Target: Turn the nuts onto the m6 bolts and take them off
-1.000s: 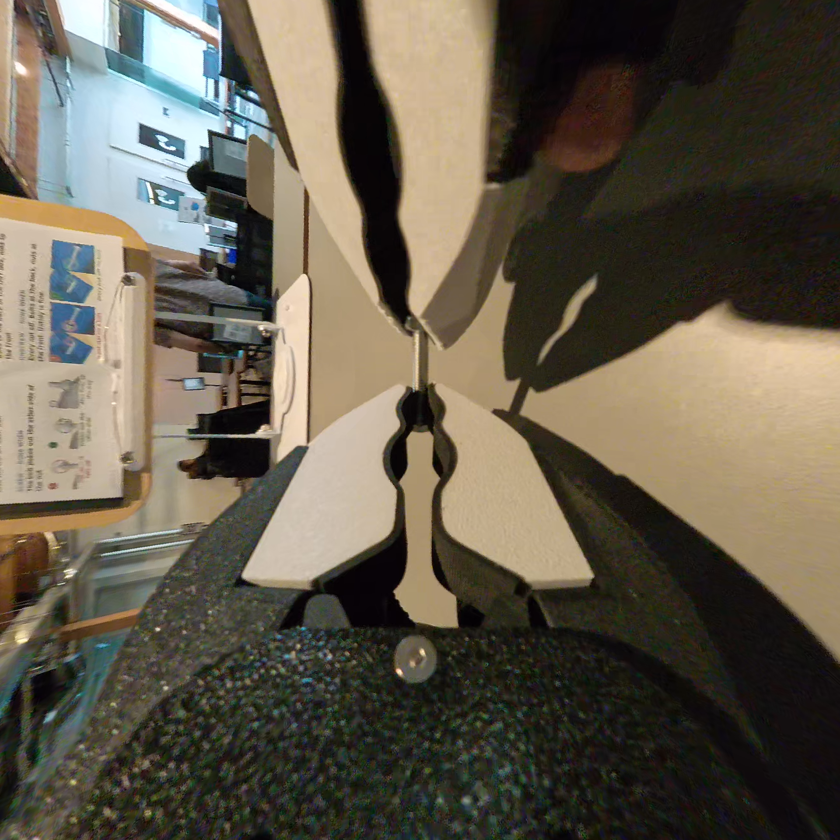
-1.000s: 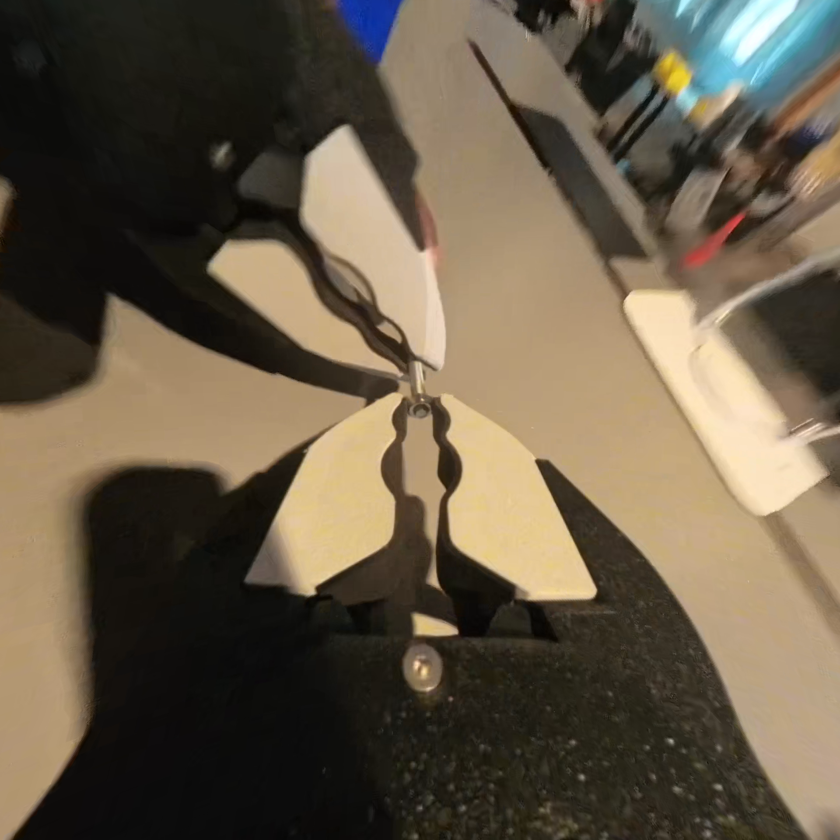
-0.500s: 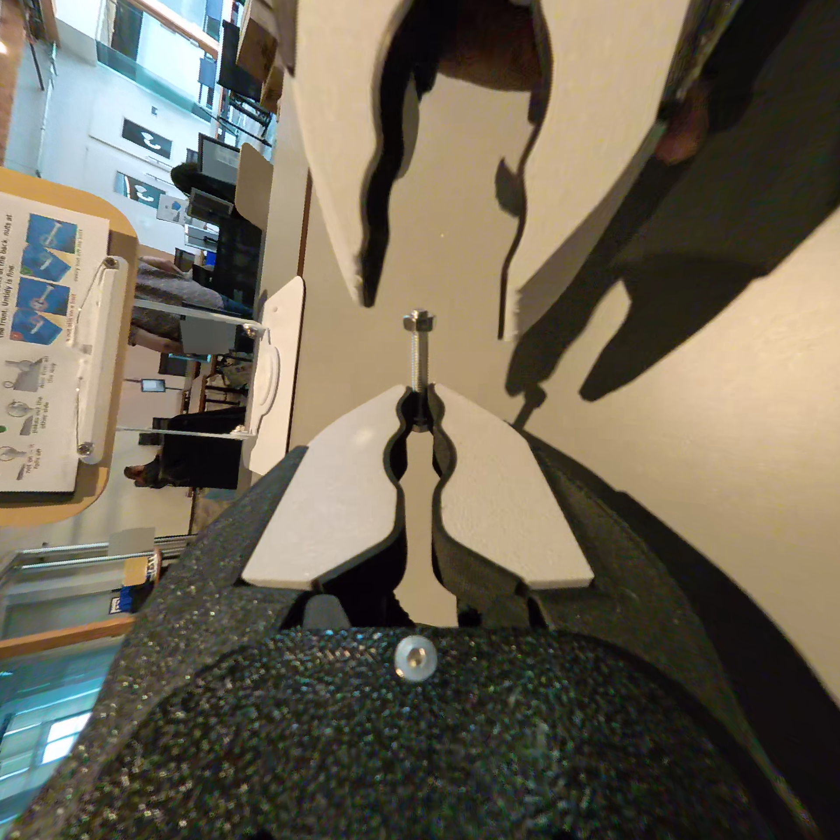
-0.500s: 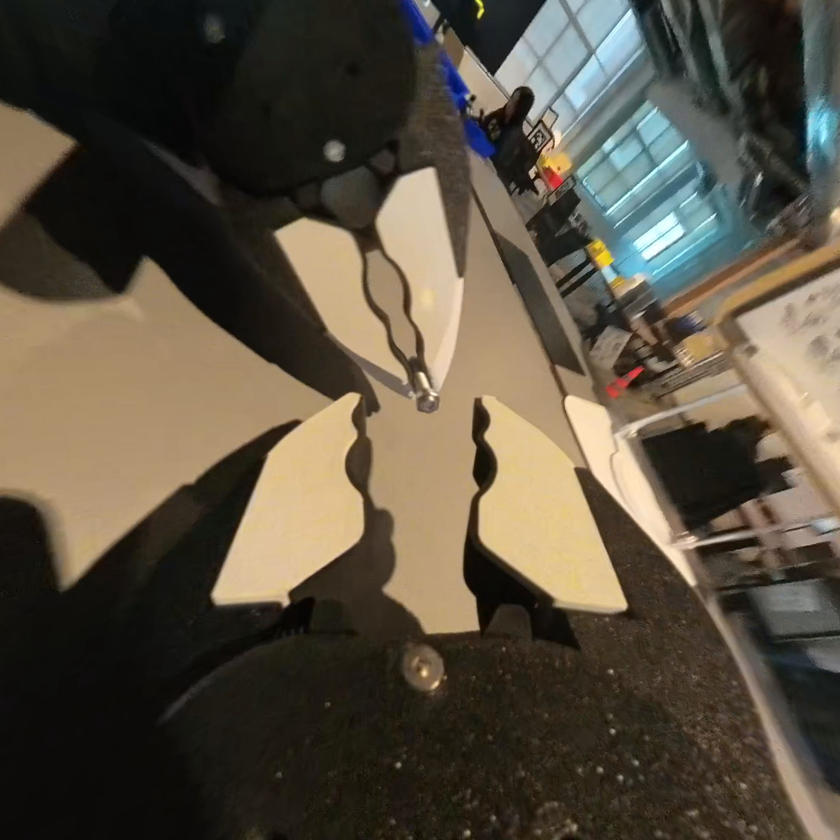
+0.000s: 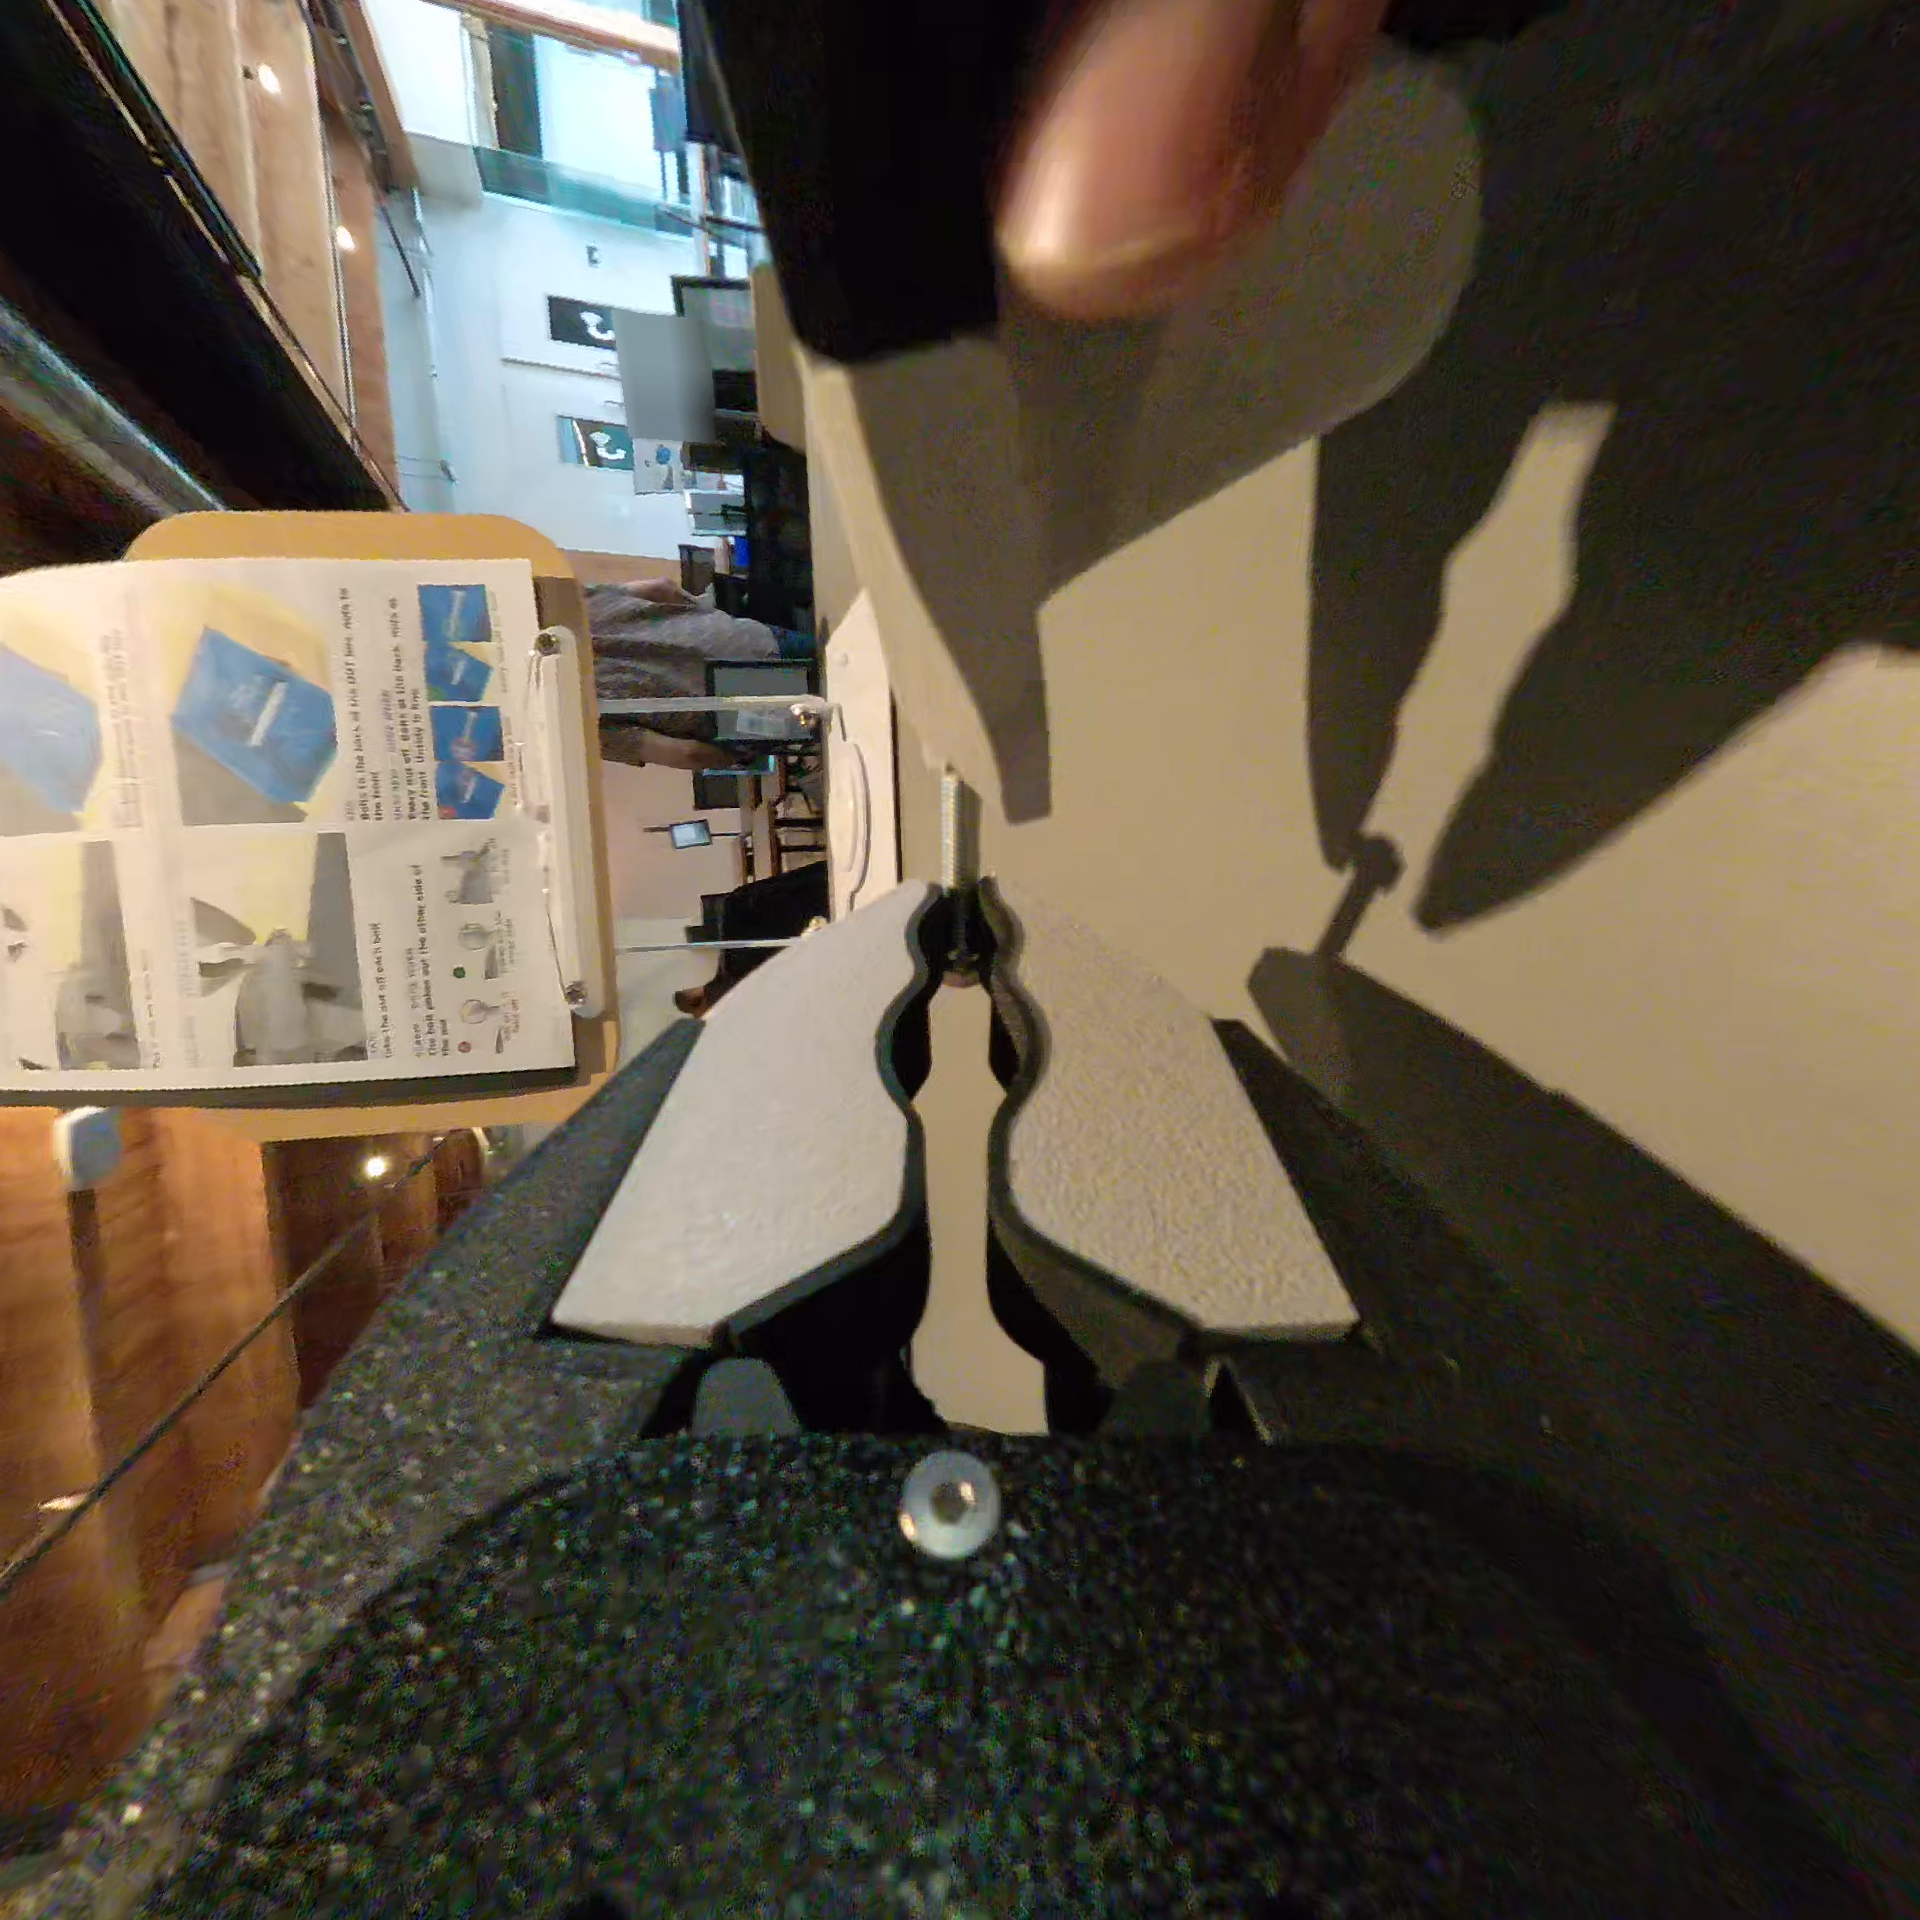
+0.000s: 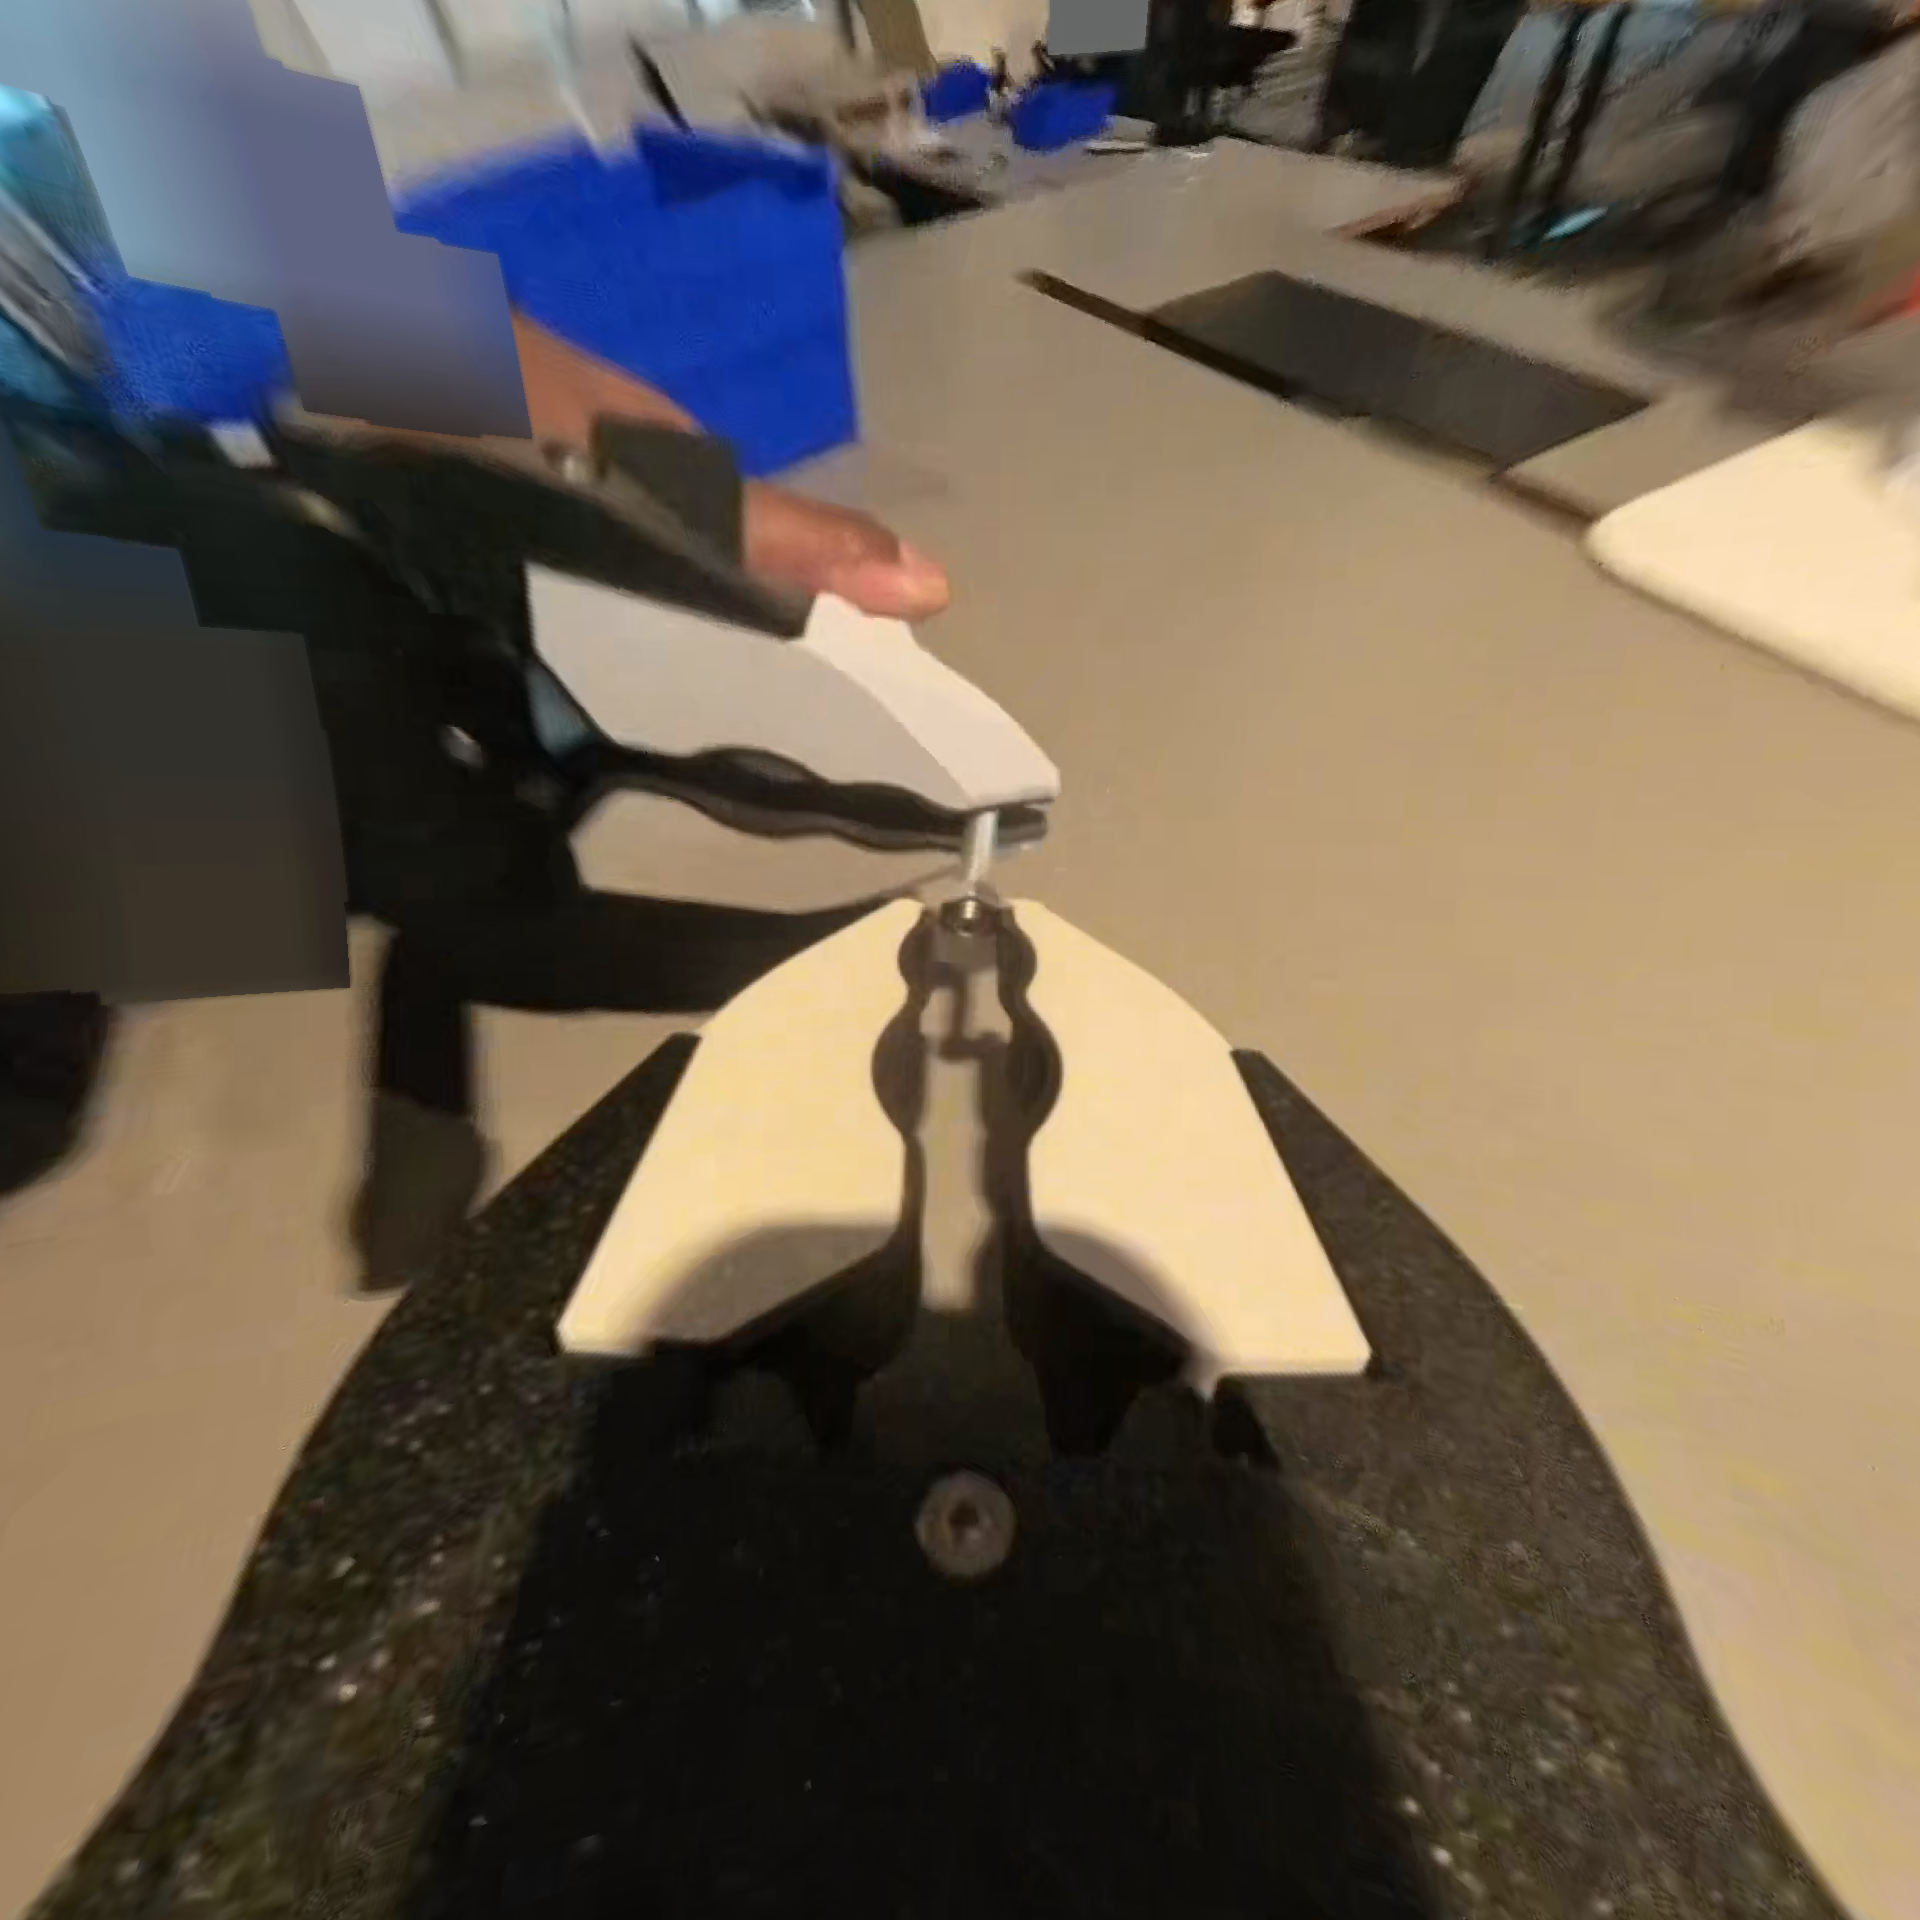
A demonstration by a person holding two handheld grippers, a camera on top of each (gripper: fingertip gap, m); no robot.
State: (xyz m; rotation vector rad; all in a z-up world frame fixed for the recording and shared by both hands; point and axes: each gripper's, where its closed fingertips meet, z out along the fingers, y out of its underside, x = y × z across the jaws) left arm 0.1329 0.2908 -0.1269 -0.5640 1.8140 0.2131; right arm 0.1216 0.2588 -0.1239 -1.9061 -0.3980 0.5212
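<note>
My left gripper [image 5: 961, 920] is shut on the lower end of a silver bolt [image 5: 954, 821], which points forward from its tips. My right gripper [image 6: 964, 920] is shut on a dark nut [image 6: 964, 916] at the bolt's far end. In the right wrist view the bolt shaft [image 6: 979, 847] runs from the nut up to the left gripper [image 6: 1013, 810], which reaches in from the left. In the left wrist view one of the right gripper's fingers [image 5: 987, 623] comes down from above and hides the nut. Both grippers hold the bolt above the grey table [image 6: 1351, 831].
A clipboard with an instruction sheet [image 5: 291, 821] stands at the left. A white board [image 6: 1766, 561] lies on the table at the right, a black mat [image 6: 1382, 353] behind it. A blue bin [image 6: 675, 270] sits at the back left. A person's finger [image 6: 862, 566] rests on the left gripper.
Half a second ago the right gripper was open and off the nut. It has turned and shut on the nut again. The left gripper has kept hold of the bolt.
</note>
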